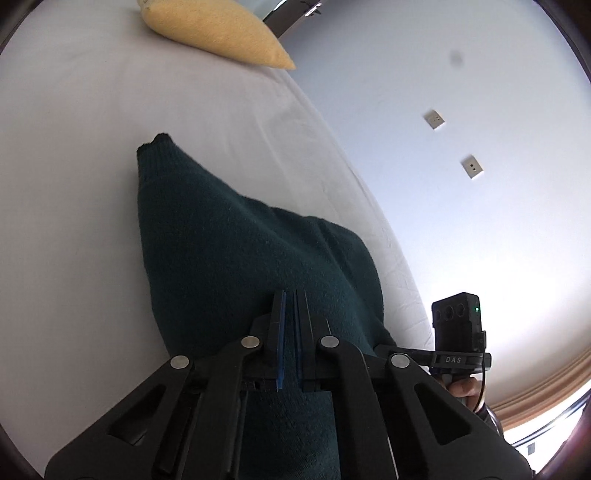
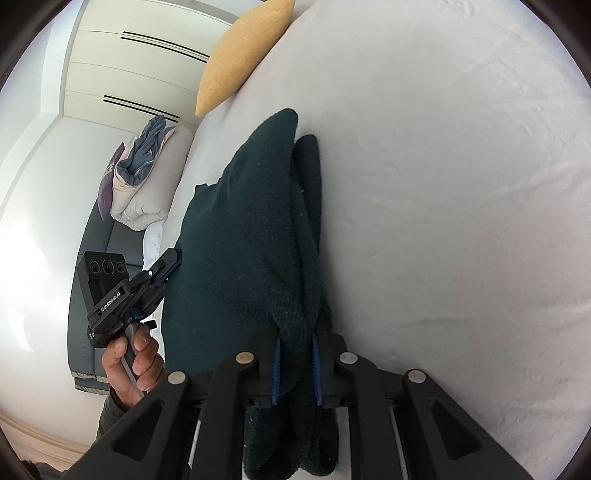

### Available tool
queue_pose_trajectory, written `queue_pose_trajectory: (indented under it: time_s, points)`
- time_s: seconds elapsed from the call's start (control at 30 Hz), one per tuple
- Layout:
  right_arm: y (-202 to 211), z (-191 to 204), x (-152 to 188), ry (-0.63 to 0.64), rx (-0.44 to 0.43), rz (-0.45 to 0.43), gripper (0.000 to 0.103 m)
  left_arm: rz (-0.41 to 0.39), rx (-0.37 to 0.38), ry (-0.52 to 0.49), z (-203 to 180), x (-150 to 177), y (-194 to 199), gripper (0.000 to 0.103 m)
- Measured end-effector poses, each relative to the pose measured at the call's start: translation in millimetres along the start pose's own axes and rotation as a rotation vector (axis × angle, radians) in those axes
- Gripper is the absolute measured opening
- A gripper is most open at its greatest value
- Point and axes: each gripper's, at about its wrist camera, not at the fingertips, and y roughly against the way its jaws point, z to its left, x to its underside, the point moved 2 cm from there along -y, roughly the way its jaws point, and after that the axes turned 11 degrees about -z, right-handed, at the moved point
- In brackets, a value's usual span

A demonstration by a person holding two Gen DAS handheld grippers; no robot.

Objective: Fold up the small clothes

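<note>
Dark green knit garment (image 2: 243, 236), fuzzy, bunched, smooth white sheet (image 2: 461, 203), yellow cushion (image 1: 218, 29)

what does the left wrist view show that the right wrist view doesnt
Only the left wrist view shows two wall sockets on a pale wall and the right gripper's camera block.

Only the right wrist view shows white cupboard doors, a heap of bedding on a grey sofa, the hand holding the left gripper, and the right gripper shut on bunched cloth.

Both show the dark green knitted garment on the white bed sheet and the yellow cushion.
</note>
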Motion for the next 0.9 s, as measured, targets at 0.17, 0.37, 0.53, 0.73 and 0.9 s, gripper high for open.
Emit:
queue_pose_trajectory:
  time_s: [0.17,0.37,0.53,0.73,0.9]
  points:
    - [2.3,-0.5,3.1,0.007,0.017,-0.009,0.013,0.007,0.011,0.038,14.8,-3.5,-9.6,0.003]
    - [-2.1,1.9,5.2,0.035,0.04,-0.025,0.013,-0.037,-0.026,-0.075,21.4,18.8,-8.1,0.002]
    - [-2.3,2.7,6.4,0.008,0.043,-0.038,0.014,-0.046,-0.026,-0.088,7.3,19.0,13.6,0.002]
    - [-0.7,-1.6,8.0,-0.018,0.022,-0.062,0.014,-0.024,-0.011,-0.142,-0.3,54.5,25.7,0.002]
    - [1.3,-0.9,10.7,-0.013,0.009,-0.075,0.015,-0.042,-0.067,-0.225,-6.6,70.1,24.2,0.002]
